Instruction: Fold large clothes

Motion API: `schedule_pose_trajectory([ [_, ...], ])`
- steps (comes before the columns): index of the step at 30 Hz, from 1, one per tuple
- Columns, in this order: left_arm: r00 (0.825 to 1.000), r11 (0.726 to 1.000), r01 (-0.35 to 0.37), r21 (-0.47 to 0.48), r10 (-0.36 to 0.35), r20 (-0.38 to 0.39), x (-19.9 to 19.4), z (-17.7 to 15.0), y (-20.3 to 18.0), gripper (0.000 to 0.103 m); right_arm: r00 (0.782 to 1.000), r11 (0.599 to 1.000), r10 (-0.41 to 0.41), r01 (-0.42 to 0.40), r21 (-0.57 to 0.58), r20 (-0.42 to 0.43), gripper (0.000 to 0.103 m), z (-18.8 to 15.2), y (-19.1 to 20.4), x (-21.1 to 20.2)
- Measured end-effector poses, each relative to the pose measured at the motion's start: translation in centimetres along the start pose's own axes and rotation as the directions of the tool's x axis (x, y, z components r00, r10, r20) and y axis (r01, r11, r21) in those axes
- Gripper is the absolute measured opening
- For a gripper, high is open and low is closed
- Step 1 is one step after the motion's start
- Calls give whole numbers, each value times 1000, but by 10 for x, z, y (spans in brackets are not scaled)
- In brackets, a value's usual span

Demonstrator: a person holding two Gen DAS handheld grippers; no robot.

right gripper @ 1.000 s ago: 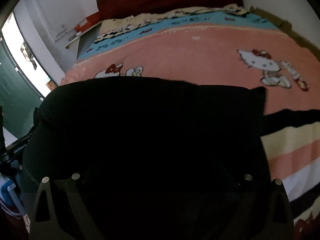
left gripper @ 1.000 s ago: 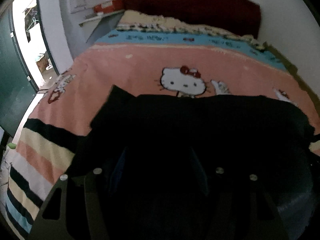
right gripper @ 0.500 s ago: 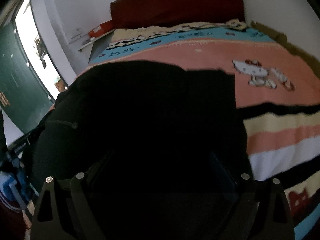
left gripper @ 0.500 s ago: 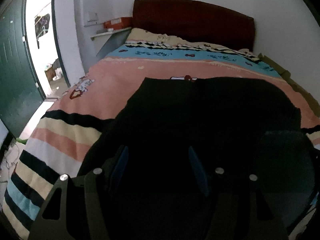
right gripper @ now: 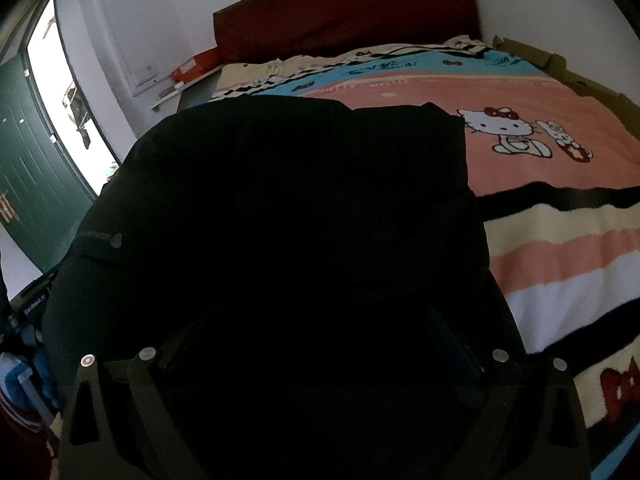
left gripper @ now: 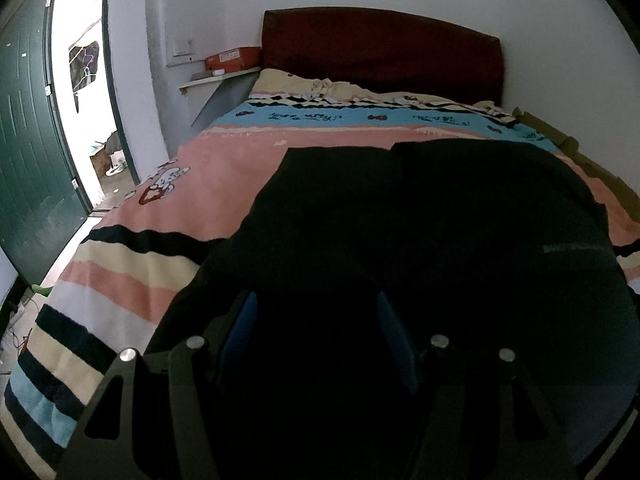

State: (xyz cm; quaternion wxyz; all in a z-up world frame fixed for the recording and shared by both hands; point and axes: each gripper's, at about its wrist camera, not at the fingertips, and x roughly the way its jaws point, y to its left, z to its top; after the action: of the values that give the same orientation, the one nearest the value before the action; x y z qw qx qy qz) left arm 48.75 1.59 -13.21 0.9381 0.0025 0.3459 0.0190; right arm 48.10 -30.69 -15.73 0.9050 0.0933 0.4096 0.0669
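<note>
Both grippers have lifted the black garment [left gripper: 420, 220] higher over the bed [left gripper: 216, 184]; left gripper [left gripper: 316, 340] spread, right gripper [right gripper: 320, 344] unclear; folding barely begun.

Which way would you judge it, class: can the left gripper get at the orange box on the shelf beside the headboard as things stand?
Probably not: the left gripper is at the foot end, the black garment fills its jaws, and the orange box lies beyond the bed.

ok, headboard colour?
Dark red, plain. The headboard shows best in the left wrist view, behind the black garment.
</note>
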Motion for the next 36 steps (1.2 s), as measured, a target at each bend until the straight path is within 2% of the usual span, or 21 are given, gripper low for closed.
schedule_pose_trajectory([
  [12,1000,1000,-15,4,15,-9,2,-4,-5,62,1000,1000,12,-11,25,-11,99,-7,-5,1],
  [16,1000,1000,-22,-1,22,-7,3,-4,-3,69,1000,999,9,-8,35,-15,99,-9,-4,-1],
  [21,999,999,-34,11,34,-35,2,-3,-2,72,999,999,-2,3,46,-33,100,-8,-6,-6],
  [36,996,995,-85,50,86,-19,-15,-10,-3,72,998,999,-39,41,35,-57,100,-18,-22,-28],
])
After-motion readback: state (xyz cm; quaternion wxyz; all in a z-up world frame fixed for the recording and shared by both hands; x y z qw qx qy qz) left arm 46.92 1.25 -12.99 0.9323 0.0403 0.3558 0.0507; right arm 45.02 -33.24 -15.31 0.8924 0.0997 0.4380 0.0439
